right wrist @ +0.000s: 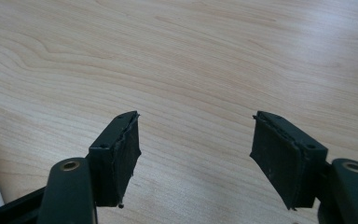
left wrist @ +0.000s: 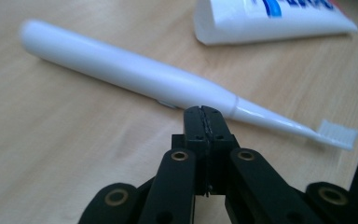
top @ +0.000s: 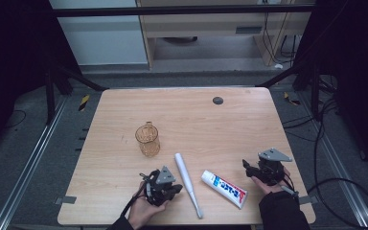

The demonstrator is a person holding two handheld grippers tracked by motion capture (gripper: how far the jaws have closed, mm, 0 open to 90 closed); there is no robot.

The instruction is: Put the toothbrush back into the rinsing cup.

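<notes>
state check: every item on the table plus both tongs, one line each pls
cup: upright, nothing seen inside
electric toothbrush: lying flat, ungripped
toothpaste tube: lying flat beside the toothbrush, not touching it
left tongs: shut, holding nothing, tips close to the toothbrush
right tongs: open, holding nothing, above bare table

Lab-style recording bay, wooden table [top: 124, 103] on grey carpet, black metal frame bars [top: 182, 10] overhead, floor rails [top: 26, 165] either side — loose cables [top: 347, 189] trailing right, pale cabinet [top: 206, 28] beyond the far edge
</notes>
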